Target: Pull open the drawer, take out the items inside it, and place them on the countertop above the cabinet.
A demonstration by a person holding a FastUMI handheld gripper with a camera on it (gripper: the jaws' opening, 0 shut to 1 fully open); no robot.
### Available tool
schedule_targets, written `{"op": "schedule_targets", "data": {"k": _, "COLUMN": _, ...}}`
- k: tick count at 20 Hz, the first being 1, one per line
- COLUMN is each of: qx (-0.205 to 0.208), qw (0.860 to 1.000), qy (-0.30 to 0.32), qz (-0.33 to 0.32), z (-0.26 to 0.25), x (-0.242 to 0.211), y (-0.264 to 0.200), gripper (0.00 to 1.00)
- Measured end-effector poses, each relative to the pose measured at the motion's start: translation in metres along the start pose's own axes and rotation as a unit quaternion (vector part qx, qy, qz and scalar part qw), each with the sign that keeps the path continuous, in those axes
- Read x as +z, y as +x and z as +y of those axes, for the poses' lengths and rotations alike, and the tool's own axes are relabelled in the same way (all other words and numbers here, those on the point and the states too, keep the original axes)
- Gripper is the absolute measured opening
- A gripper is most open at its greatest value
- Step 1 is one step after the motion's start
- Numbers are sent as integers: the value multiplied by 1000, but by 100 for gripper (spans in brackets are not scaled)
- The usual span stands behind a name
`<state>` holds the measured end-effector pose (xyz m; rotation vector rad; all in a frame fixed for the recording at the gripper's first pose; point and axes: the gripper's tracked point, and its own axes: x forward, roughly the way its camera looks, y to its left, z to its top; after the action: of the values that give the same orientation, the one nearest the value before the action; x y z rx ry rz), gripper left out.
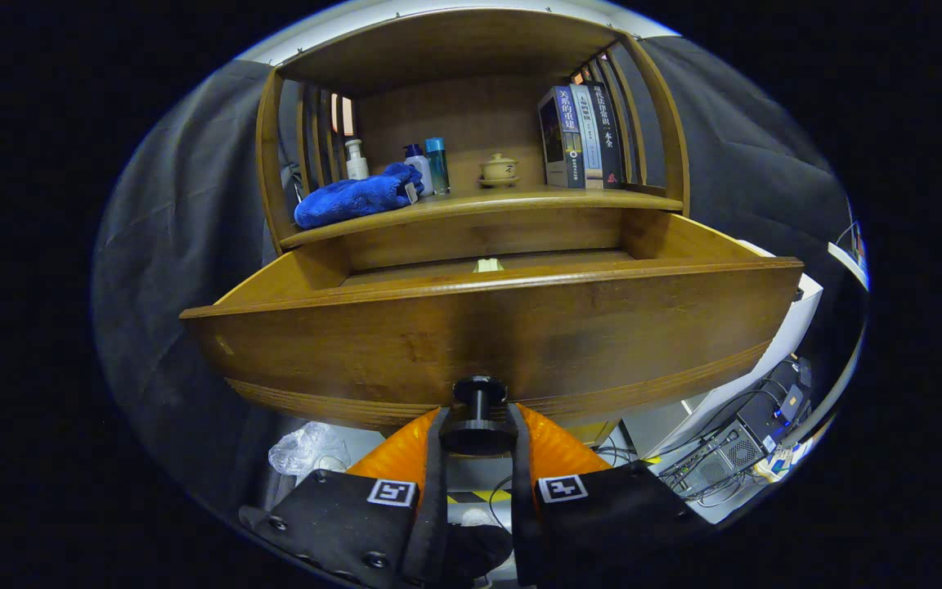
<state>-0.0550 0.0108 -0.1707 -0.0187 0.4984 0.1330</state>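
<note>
The gripper squeezes the black knob of the open drawer, with a small pale thing inside.

The hand-held gripper has orange fingers with black inner pads. At the frame's bottom, its black screwed mounts carry square black-and-white markers.

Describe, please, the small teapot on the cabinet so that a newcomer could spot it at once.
Start at the wooden cabinet beyond the open drawer, whose black knob the gripper grips. On its countertop, the teapot stands alone between the bottles and the books: squat, cream-coloured, lidded.
</note>
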Motion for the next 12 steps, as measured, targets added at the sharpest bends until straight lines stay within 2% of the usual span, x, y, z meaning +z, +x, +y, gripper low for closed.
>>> {"op": "schedule_targets", "data": {"k": 10, "qx": 4, "qw": 1000, "qy": 12, "qz": 9, "z": 1, "x": -3, "y": -7, "gripper": 41}}
{"op": "schedule_targets", "data": {"k": 12, "qx": 2, "qw": 1000, "qy": 14, "qz": 12, "z": 0, "x": -3, "y": -7, "gripper": 46}}
